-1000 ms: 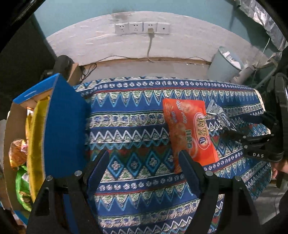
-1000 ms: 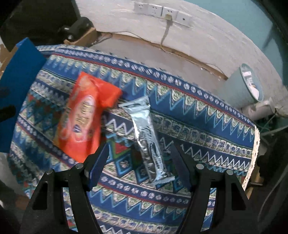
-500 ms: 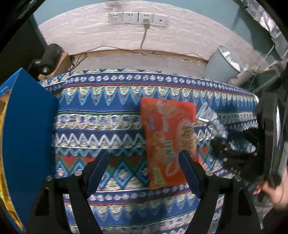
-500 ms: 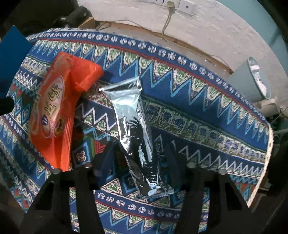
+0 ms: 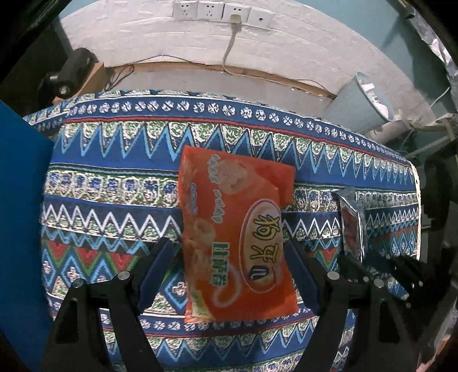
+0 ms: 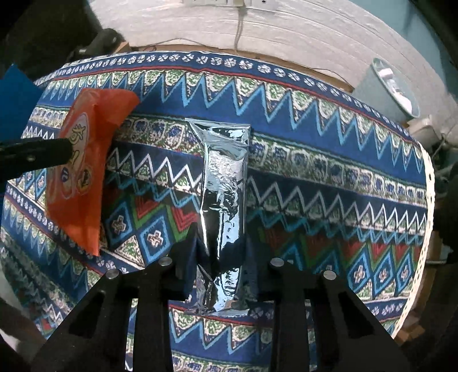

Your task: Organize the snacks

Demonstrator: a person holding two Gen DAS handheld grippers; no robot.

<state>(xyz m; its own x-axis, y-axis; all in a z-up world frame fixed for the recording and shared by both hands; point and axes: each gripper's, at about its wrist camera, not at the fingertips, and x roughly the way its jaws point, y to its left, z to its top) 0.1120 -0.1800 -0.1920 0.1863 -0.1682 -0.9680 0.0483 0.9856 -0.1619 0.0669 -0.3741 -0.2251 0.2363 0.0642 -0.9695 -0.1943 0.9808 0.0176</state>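
An orange snack bag [image 5: 234, 237] lies flat on the patterned tablecloth [image 5: 114, 177]. My left gripper [image 5: 229, 271] is open with a finger on each side of the bag's near half. A long silver foil packet [image 6: 223, 194] lies to the bag's right; it also shows in the left wrist view [image 5: 353, 226]. My right gripper [image 6: 220, 263] has closed on the packet's near end, its dark blue pads pressing both sides. The orange bag also shows at the left of the right wrist view [image 6: 83, 171].
A blue box flap [image 5: 20, 229] stands at the table's left edge. A pale bin [image 5: 357, 106] stands on the floor beyond the table's far right corner. A wall with sockets [image 5: 223, 13] is behind. The table's right edge [image 6: 426, 200] has white trim.
My left gripper moved right and forward until its fingers straddle the orange bag. My right gripper moved in over the silver packet and closed its fingers on the near end.
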